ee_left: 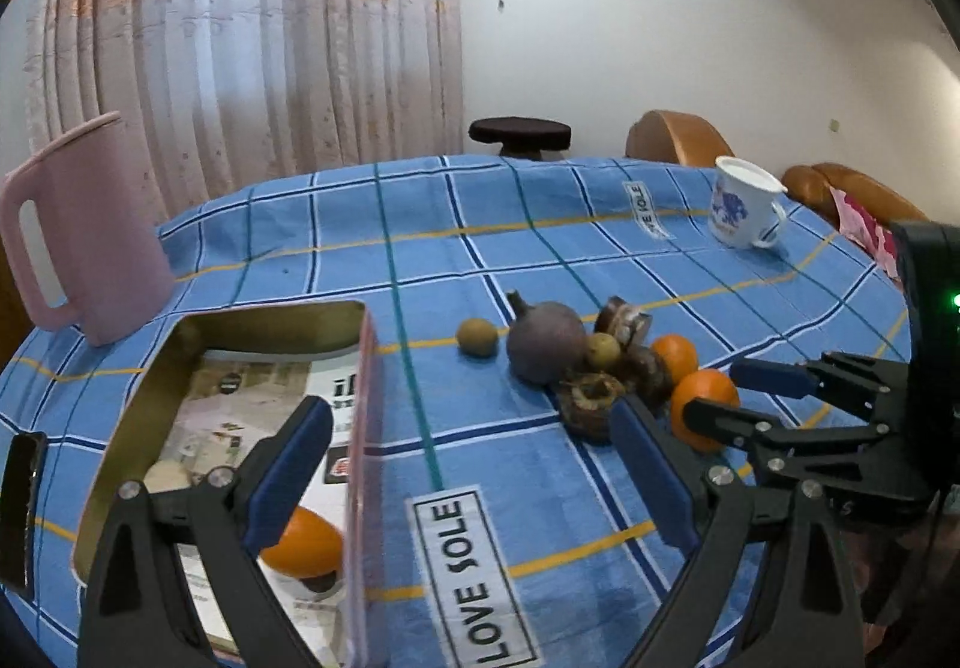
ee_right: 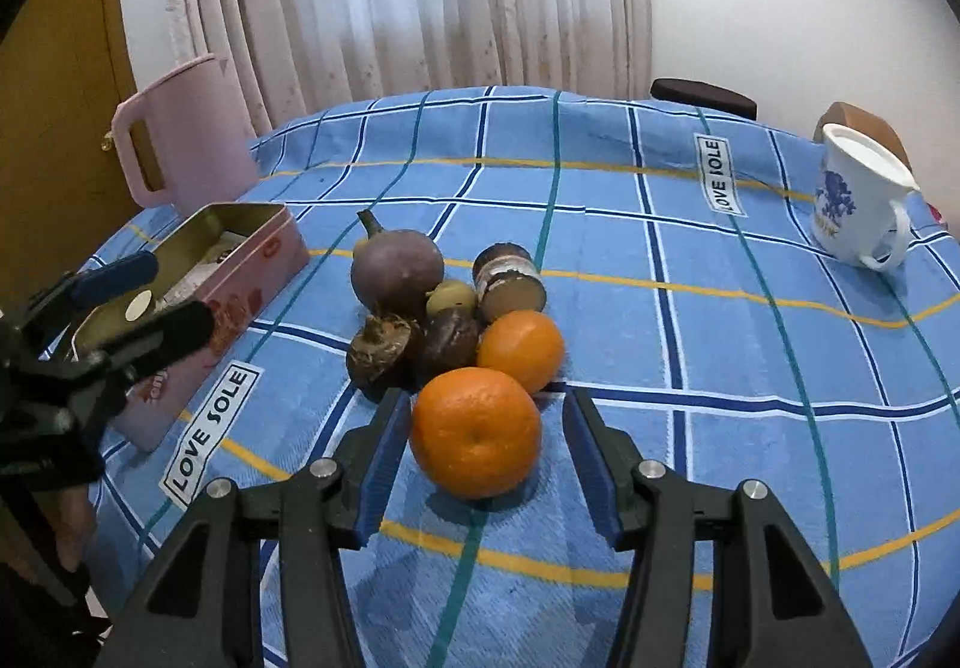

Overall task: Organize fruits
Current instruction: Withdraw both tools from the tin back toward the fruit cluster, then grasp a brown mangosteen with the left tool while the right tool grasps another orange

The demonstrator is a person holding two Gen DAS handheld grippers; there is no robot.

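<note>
A blue cloth [ee_right: 690,260] checked with navy, white, teal and yellow lines covers the bench. The two oranges [ee_right: 476,433] are bright orange, the big round fruit [ee_right: 397,266] dull purple. The tin [ee_right: 240,272] is pink outside, gold inside. The jug [ee_right: 192,134] is pale pink; the mug [ee_right: 852,200] white with blue print.

A woven cloth tablecloth [ee_right: 690,320] is seen, matt. On it, the tin [ee_right: 240,272] looks like glossy metal, paper-lined. Beside the tin, the near orange [ee_right: 475,435] appears dimpled, the mug [ee_right: 858,200] possibly glazed ceramic.
</note>
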